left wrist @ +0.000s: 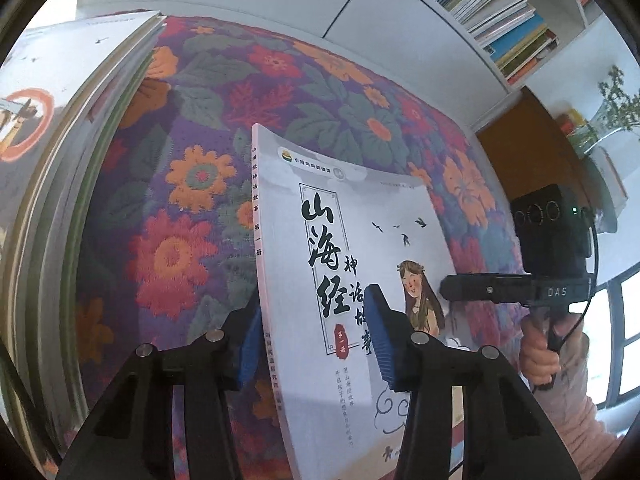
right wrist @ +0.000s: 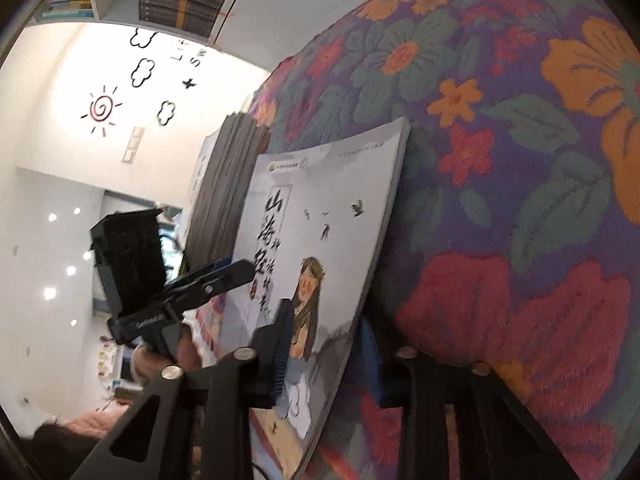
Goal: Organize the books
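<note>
Floral fabric [left wrist: 192, 184] in purple, orange and red is filling both views beneath a white picture book [left wrist: 352, 264], sitting centre frame. Left gripper [left wrist: 316, 340] and right gripper [right wrist: 324, 352] are each clamping its lower edge. White bookshelves [left wrist: 480, 8] are showing at upper right, stacked books [left wrist: 60, 120] at left.

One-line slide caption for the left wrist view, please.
Left gripper clamps the spine edge of a thin illustrated book above a floral cloth; right gripper reaches its far edge.
</note>
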A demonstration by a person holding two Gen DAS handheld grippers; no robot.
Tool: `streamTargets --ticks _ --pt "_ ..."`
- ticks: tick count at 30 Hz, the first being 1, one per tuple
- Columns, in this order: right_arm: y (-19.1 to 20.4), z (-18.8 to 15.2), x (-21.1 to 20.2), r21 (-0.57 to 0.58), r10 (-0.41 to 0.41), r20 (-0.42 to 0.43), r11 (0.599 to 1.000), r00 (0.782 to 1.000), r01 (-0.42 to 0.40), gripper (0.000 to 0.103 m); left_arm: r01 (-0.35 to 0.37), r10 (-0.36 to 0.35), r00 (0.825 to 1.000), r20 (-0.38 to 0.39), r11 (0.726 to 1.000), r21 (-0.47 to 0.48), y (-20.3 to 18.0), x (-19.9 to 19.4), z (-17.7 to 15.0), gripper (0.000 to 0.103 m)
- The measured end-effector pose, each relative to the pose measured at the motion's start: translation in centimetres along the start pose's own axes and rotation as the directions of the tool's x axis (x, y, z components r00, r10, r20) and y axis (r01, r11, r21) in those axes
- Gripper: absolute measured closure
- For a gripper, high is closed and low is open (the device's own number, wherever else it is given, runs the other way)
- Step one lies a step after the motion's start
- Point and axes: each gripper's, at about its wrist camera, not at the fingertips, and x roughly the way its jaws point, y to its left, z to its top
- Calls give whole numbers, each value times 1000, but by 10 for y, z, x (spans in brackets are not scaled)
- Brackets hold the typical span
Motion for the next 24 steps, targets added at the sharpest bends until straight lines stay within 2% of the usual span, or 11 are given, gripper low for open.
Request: streamTargets --ticks 3,7,12,15,18,24 --pt "2 -5 -5 42 -7 17 999 1000 6 81 -21 21 999 -28 1000 6 -10 -3 1 60" --pt "35 -9 -21 -28 -19 52 999 998 21 81 -11 12 999 -40 1000 22 -23 -13 7 60" --pt "75 -8 -40 -79 -46 91 995 995 53 81 -25 25 1000 11 999 40 -33 -39 22 58" --pt "93 -4 -49 -74 -18 109 997 994 26 81 -35 32 998 52 998 54 -35 -60 33 57" --pt "109 3 -53 -75 7 127 997 992 2 81 -51 44 991 127 997 51 -30 -87 45 57" --pt "155 24 -39 -96 79 114 993 990 -68 81 -67 62 976 209 998 19 -3 -140 68 57"
